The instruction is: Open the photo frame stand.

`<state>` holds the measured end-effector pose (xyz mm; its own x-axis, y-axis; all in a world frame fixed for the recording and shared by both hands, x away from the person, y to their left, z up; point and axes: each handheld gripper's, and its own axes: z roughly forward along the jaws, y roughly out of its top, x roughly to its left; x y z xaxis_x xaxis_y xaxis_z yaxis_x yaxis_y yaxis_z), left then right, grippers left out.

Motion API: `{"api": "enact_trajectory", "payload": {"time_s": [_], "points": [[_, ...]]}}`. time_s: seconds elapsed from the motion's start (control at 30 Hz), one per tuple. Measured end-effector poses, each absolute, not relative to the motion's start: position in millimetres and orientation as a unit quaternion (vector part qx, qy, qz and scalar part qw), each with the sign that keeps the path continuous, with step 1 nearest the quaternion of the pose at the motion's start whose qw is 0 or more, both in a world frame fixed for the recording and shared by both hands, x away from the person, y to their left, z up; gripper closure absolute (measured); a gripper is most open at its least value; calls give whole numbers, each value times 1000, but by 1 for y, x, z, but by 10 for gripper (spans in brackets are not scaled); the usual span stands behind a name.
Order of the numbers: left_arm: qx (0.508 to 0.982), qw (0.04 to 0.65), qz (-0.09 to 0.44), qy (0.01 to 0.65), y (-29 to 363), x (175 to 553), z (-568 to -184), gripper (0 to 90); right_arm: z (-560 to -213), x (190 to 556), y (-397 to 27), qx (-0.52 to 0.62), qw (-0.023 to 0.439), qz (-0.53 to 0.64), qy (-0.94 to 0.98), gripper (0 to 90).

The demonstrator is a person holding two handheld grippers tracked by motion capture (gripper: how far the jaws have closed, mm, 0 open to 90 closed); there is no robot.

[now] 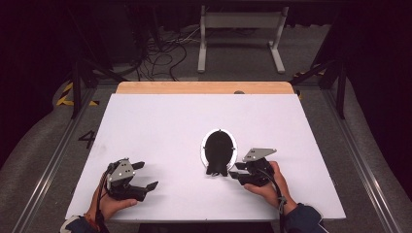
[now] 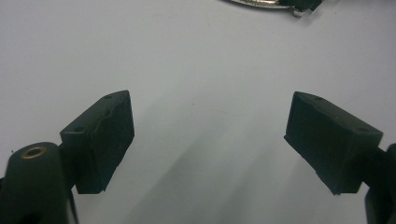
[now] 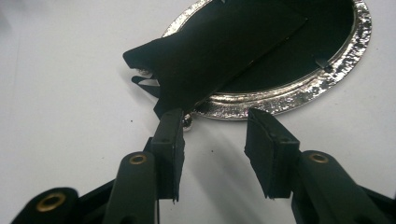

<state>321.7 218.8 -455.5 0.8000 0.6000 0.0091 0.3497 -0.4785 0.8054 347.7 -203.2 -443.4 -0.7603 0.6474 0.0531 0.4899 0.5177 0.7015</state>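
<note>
An oval picture frame with a shiny silver metal rim (image 1: 219, 148) lies face down on the white table (image 1: 160, 126), a little right of the middle and towards the person's edge. Its black back panel faces up, and a black fold-out stand flap (image 1: 216, 168) juts from the end nearest the person, reaching past the rim onto the table.

The right tongs (image 1: 236, 175), held in the person's right hand (image 1: 268, 183), point leftwards at that near end of the frame. In the right gripper view the right tongs (image 3: 214, 140) stand partly open, with bare table between the pads. The tip of one jaw sits just at the lower corner of the black stand flap (image 3: 210, 51) and beside a small silver ball foot on the rim, while the other jaw ends just short of the hammered silver rim (image 3: 280, 95). Neither pad presses on the frame, so nothing is gripped.

The left tongs (image 1: 145, 175), in the person's left hand (image 1: 114, 201), lie well apart from the frame, near the front left part of the table. In the left gripper view the left tongs (image 2: 210, 140) gape wide over plain white table, holding nothing, and a sliver of the silver rim (image 2: 261, 3) shows at the top edge.
</note>
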Motion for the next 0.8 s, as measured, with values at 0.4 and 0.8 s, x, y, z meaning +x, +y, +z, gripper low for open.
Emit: {"api": "enact_trajectory", "payload": {"time_s": [0.4,0.8], "points": [[851,420,147,278,218,319,-456,157,-444,345,-194,328,112,359,866,553],[853,418,144,277,217,319,-457,157,-448,341,-184,316,114,346,876,549]]}}
